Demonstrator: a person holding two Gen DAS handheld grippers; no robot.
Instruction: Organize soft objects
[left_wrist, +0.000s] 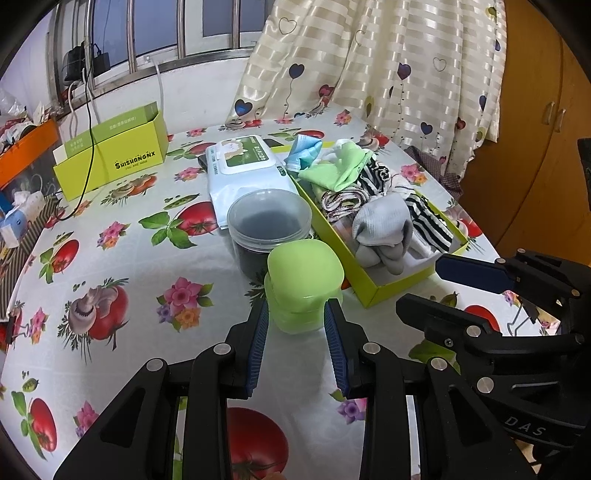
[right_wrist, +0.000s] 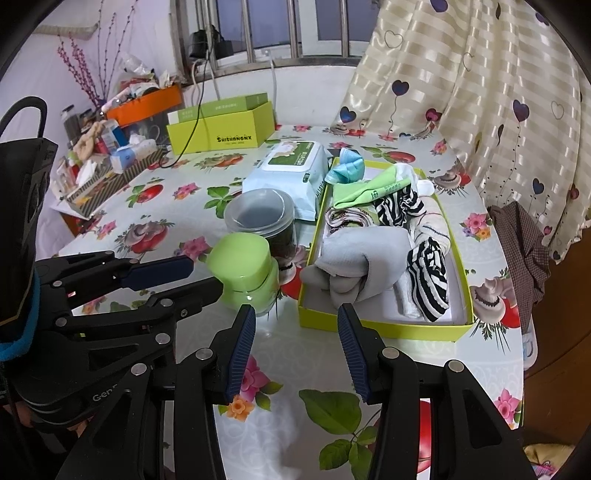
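The lime-green box (right_wrist: 380, 328) holds rolled socks (right_wrist: 428, 273) and cloths, its long axis toward twelve o'clock. Both tools, left tool (left_wrist: 297, 314) and right tool (right_wrist: 295, 325), stand apart, gripping nothing.

I see a counter (left_wrist: 122, 266) under a cloth printed with tomatoes and flowers. On it stands a green-lidded jar (left_wrist: 303, 284), and just behind that a clear tub (left_wrist: 269, 218) with dark contents. A wet-wipes pack (left_wrist: 243, 166) lies further back. A lime carton (left_wrist: 110, 155) sits near the window, and a heart-patterned curtain (left_wrist: 388, 66) hangs right of it.
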